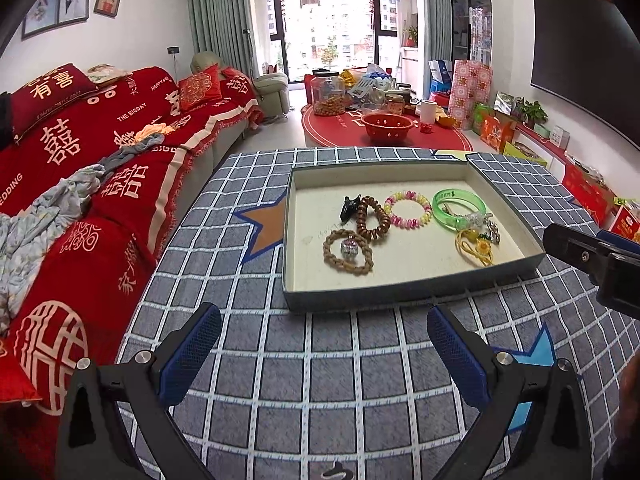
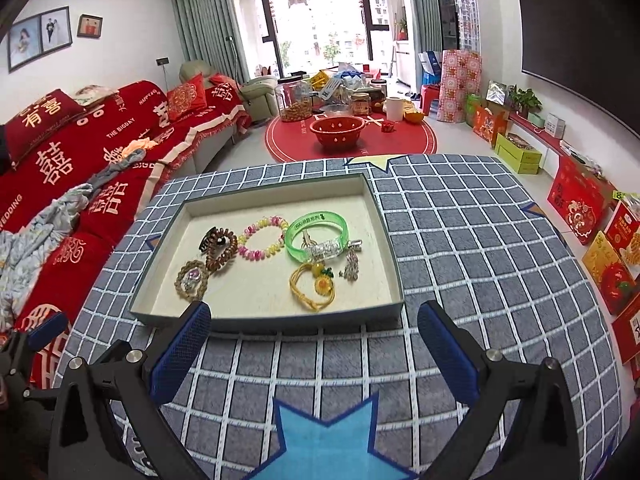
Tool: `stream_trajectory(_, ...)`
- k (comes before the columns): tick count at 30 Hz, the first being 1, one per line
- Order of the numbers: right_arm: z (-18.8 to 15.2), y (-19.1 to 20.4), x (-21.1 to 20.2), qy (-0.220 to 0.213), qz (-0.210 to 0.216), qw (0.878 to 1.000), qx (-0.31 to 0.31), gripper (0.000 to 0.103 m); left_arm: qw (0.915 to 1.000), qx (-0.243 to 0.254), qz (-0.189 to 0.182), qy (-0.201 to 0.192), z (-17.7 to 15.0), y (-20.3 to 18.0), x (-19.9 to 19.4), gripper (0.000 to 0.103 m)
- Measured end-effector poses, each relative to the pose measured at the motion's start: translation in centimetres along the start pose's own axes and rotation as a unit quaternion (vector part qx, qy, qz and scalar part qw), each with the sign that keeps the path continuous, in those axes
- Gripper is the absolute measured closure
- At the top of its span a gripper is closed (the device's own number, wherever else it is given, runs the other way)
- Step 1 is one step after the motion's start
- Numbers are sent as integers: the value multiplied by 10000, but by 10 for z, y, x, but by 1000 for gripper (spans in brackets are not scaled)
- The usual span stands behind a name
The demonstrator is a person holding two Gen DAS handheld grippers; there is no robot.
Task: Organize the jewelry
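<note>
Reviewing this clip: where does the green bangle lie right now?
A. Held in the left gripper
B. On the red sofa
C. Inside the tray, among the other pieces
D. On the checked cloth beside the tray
C: the green bangle rests inside the tray, next to the pink-and-yellow bead bracelet; both grippers are open and empty.

A counter (image 2: 480,240) is covered with a grey-blue cloth (image 1: 320,380) checked in white lines and marked with stars: an orange one (image 1: 262,226) beside the tray's left wall, a light blue one (image 2: 326,446) at the near edge, and what may be a yellow one (image 2: 370,161) at the far edge, only partly seen. A shallow rectangular tray (image 2: 384,216) with grey walls and a cream floor is set directly on the cloth, toward the counter's far left part, with jewelry lying inside it.
</note>
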State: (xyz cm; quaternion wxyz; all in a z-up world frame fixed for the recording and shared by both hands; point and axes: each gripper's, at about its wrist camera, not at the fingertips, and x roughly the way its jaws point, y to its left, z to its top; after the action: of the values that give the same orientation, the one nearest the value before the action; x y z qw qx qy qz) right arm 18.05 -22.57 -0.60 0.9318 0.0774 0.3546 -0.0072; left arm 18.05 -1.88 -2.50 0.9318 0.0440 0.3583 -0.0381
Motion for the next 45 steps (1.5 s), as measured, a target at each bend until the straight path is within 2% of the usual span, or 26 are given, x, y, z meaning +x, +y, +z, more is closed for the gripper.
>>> stream_trajectory(9,-22,2,-14,-62,-78,9999,-18,0,9999,-135,34,-34,-17,3,-12,0)
stream_trajectory(21,-53,1,-26,-54,-214,9997,-80,0,9994,184,114,-262,-33,-12,-27,0)
stream_trajectory(30,-56,-1,-33,-138,-259,9995,-118,0,9998,-33,123,-180,-35,-3,-28,0)
stream_trajectory(45,-54,4,-37,-170,-241,9994,-168,0,9997,-61,160,-187,-35,0,-30,0)
